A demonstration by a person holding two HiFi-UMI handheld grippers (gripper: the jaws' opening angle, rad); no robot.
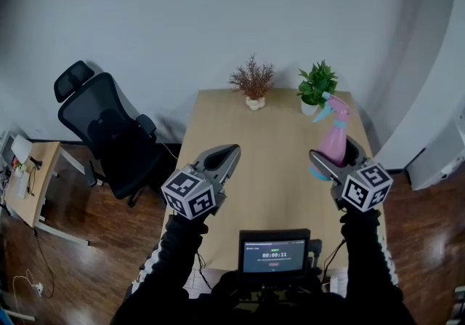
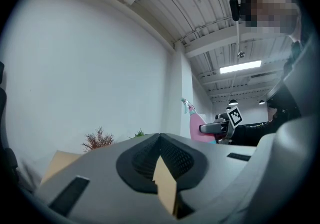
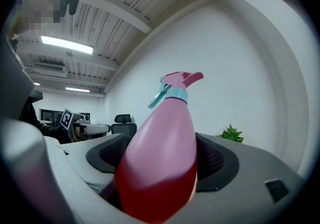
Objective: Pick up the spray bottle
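A pink spray bottle (image 1: 333, 140) with a light blue collar and trigger is held upright above the wooden table (image 1: 265, 149), at its right side. My right gripper (image 1: 336, 159) is shut on the bottle's body; in the right gripper view the spray bottle (image 3: 162, 153) fills the space between the jaws. My left gripper (image 1: 225, 159) hangs over the table's left part, shut and empty. From the left gripper view (image 2: 161, 148) I see the spray bottle (image 2: 196, 125) and the right gripper (image 2: 216, 129) off to the right.
Two small potted plants stand at the table's far edge: a reddish dry one (image 1: 252, 83) and a green one (image 1: 317, 87). A black office chair (image 1: 109, 131) stands left of the table. A small screen (image 1: 274, 251) sits at the near edge. A side desk (image 1: 29, 185) is far left.
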